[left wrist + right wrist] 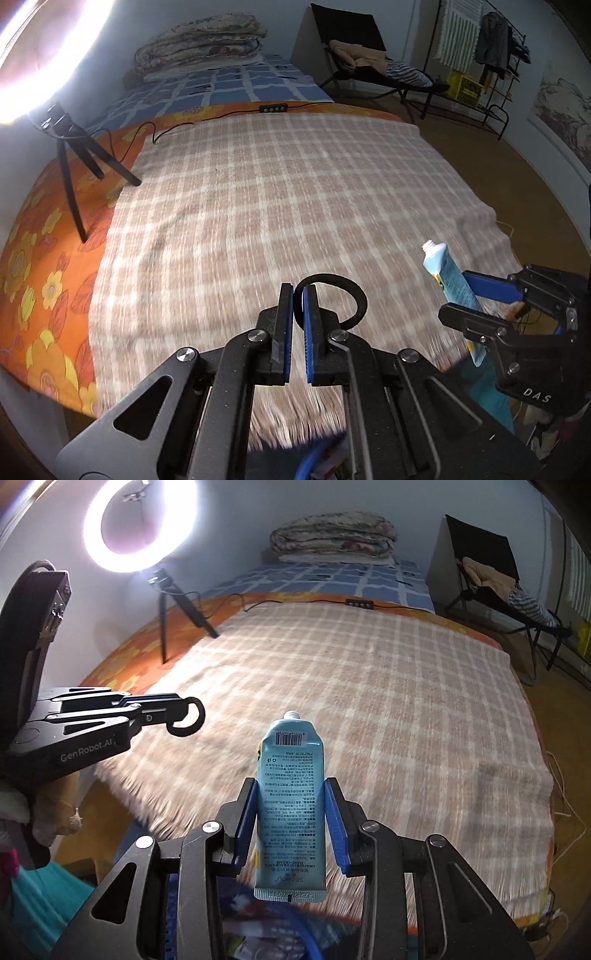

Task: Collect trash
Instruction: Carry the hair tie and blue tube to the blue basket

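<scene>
My right gripper (pixel 291 788) is shut on a light-blue squeeze tube (pixel 290 760), which stands upright with its capless nozzle pointing away, above the near edge of the bed. The same tube (pixel 448 273) shows at the right of the left wrist view, clamped by the right gripper (pixel 461 291). My left gripper (pixel 298 291) is shut on a thin black ring (pixel 360 299), whose band is pinched at the fingertips while the loop curls out to the right. From the right wrist view, the left gripper (pixel 184 710) and ring (pixel 199 716) hang to the left of the tube.
A bed with a beige plaid blanket (pixel 277 192) over an orange flowered sheet (pixel 44 266) fills the view. A ring light on a black tripod (pixel 74 155) stands at its left, with a cable and remote (pixel 272 108). A folding chair (pixel 369 66) and clothes rack (pixel 480 55) stand behind. Blurred blue items (pixel 280 930) lie below the grippers.
</scene>
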The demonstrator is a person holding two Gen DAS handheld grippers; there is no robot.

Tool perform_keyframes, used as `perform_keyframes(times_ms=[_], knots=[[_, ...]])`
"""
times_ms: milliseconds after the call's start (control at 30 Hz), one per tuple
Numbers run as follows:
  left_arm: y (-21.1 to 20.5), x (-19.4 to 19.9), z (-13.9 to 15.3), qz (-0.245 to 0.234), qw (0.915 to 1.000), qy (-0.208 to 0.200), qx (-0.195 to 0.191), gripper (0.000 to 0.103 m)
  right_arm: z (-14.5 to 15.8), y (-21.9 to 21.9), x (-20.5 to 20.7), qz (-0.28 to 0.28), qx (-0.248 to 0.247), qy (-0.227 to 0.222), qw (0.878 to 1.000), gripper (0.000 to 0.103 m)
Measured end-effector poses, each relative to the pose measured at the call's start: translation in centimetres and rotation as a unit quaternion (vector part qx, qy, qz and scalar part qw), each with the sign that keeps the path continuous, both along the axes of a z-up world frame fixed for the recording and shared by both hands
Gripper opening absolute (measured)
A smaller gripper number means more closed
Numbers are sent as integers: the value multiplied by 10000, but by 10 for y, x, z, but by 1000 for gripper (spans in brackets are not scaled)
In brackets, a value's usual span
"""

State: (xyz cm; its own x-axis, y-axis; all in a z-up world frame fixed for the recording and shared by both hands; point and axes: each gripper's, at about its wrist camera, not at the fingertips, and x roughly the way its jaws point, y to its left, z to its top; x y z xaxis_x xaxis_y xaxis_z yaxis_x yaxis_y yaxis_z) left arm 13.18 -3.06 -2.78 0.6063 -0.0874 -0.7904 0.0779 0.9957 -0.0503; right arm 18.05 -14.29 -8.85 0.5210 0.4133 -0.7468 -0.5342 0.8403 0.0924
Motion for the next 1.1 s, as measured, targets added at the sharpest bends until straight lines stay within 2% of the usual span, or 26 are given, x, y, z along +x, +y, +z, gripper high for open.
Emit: perform_keyframes(times_ms=[267, 567, 800, 1100], knots=[[-3, -58, -18, -171, 9998, 127, 16, 3, -7, -7, -53, 228, -103, 32, 9997, 34], [-15, -110, -65, -414, 9970, 644, -105, 3, -43, -12, -104, 454, -393, 316, 9977, 34], [-32, -136, -85, -586, 9941, 904, -92, 3, -73, -13, -121, 553, -509, 664, 9950, 34], [-42, -150, -108, -695, 9893, 1276, -145, 3, -105, -15, -133, 600, -666, 1052, 9904, 34]])
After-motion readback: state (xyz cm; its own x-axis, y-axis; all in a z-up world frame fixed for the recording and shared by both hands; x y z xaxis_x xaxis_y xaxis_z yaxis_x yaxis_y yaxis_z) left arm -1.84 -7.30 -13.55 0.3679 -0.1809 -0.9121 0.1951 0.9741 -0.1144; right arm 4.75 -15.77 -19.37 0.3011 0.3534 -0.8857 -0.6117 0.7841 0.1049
